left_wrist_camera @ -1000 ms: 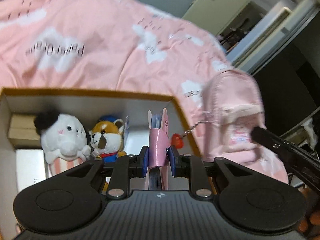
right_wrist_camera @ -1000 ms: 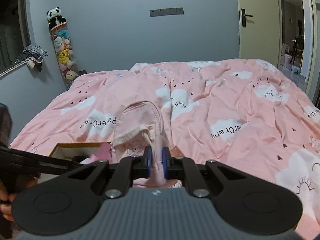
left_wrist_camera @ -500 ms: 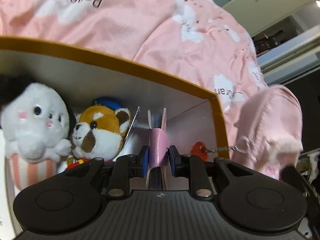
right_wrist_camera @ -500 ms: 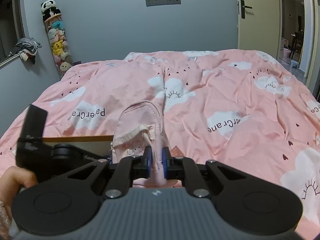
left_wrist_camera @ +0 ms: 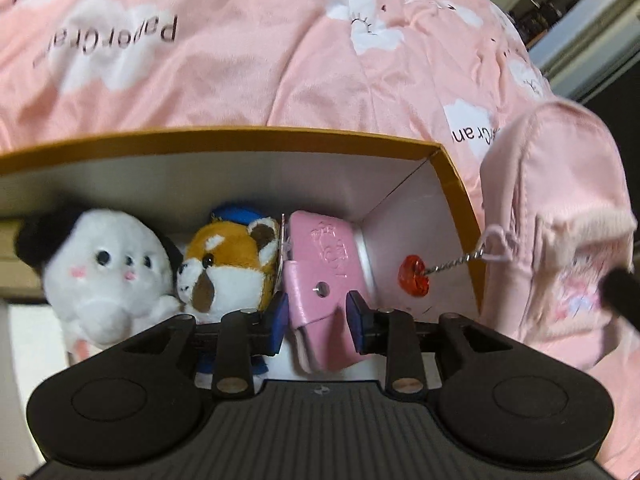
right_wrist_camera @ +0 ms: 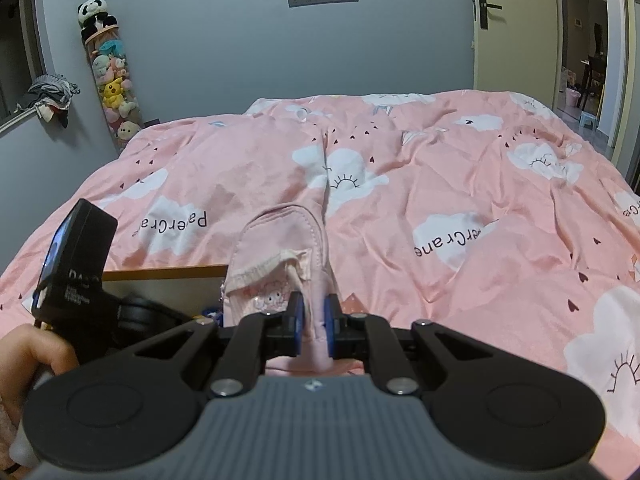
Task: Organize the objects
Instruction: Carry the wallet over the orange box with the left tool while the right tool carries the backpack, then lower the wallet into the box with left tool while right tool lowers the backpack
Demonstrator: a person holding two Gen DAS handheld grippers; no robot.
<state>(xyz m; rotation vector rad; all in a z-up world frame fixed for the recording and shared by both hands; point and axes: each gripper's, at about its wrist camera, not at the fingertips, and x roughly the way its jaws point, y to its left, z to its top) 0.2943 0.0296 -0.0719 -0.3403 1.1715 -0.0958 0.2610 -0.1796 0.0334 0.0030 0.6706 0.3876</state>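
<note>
In your left wrist view, the open cardboard box with the ochre rim and white inner walls (left_wrist_camera: 448, 168) fills the middle of the frame, set on the pink bedcover printed with white clouds (left_wrist_camera: 240, 60). At lower left inside the box sits a white plush toy with a black ear and pink cheeks (left_wrist_camera: 108, 272). Just right of it, touching, is a brown-and-white plush animal with a blue cap (left_wrist_camera: 232, 264). Right of centre, the pink leather-look wallet with an embossed crest and a snap stud (left_wrist_camera: 320, 272) stands between your left gripper (left_wrist_camera: 318, 320) pads; its jaws are opening, and a gap shows on the right side. A red heart charm on a twisted cord (left_wrist_camera: 414, 274) hangs against the box's right wall. At the right edge stands the pale pink fabric backpack (left_wrist_camera: 560, 220), outside the box.

In your right wrist view, your hand (right_wrist_camera: 36, 356) appears at lower left. At centre bottom, your right gripper (right_wrist_camera: 313, 326) is clamped narrowly on a fold of the backpack.
</note>
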